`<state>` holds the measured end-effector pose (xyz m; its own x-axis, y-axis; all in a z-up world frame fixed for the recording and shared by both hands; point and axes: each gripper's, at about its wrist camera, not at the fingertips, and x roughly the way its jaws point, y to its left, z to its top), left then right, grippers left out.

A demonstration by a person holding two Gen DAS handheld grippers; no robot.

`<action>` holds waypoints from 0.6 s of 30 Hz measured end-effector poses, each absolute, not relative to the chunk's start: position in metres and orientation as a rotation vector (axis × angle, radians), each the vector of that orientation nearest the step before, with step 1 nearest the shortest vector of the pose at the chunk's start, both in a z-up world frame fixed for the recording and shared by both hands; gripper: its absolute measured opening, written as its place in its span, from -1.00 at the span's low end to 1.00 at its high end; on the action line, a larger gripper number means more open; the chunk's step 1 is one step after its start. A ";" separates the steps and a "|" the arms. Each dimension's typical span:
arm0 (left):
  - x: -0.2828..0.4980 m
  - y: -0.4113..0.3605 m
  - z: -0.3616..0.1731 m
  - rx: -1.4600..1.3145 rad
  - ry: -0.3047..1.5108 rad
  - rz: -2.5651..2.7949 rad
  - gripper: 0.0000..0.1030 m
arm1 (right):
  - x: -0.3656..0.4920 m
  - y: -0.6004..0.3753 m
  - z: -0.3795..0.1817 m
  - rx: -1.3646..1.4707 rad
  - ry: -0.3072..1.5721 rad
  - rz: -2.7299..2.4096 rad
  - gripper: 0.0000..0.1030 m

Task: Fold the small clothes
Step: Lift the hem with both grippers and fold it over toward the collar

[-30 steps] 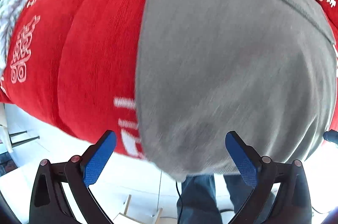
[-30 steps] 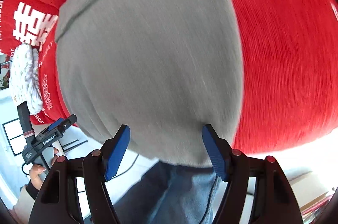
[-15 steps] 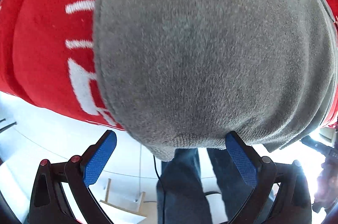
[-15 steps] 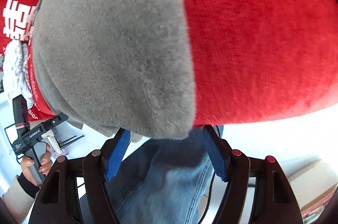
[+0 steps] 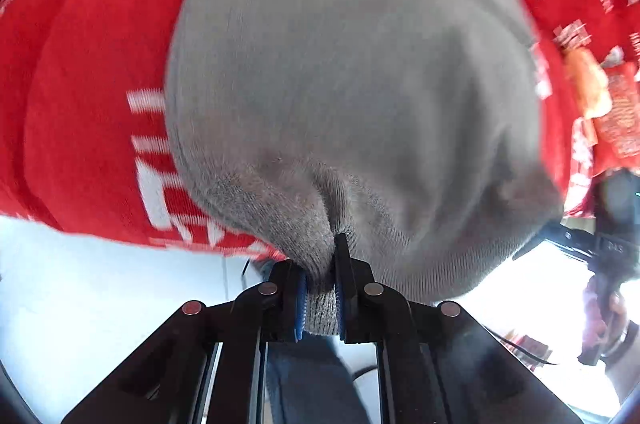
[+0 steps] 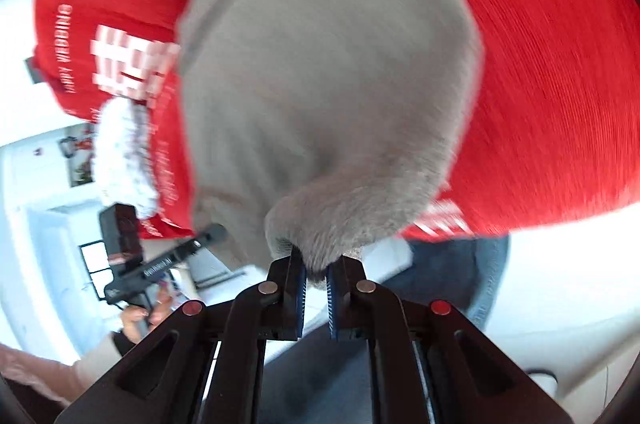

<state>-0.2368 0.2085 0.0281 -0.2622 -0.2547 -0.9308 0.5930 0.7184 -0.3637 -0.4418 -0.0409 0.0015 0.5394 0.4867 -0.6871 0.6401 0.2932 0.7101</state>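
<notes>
A small grey knit garment (image 5: 352, 84) lies on a red cloth with white print (image 5: 88, 84). My left gripper (image 5: 320, 264) is closing on the ribbed near edge of the garment; the cloth is bunched and pinched between its blue pads. In the right wrist view the same grey garment (image 6: 328, 84) rests on the red cloth (image 6: 540, 104). There my right gripper (image 6: 316, 268) is closing on another near corner, with a fold of grey fabric squeezed between the pads. The rest of the garment spreads away from both grippers.
A white fluffy item (image 6: 124, 152) lies on the red cloth at the left. An orange packet (image 5: 592, 84) sits at the right. The person's blue jeans (image 6: 460, 276) show below the cloth's near edge. A hand (image 6: 140, 316) holds the other gripper's black body.
Both grippers went from wide open around the garment's near edge to clamped on it. The hem now bunches up between the pads of each.
</notes>
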 end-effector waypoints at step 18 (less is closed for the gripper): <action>-0.108 0.104 0.064 0.298 1.394 -0.770 0.21 | -0.338 -0.192 0.041 1.163 1.022 -0.313 -0.76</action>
<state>-0.1081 0.1039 0.0640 -0.0134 -0.3084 -0.9512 0.6409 0.7275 -0.2449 -0.3376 -0.1918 0.0407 0.5377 0.2827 -0.7943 0.6789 0.4135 0.6067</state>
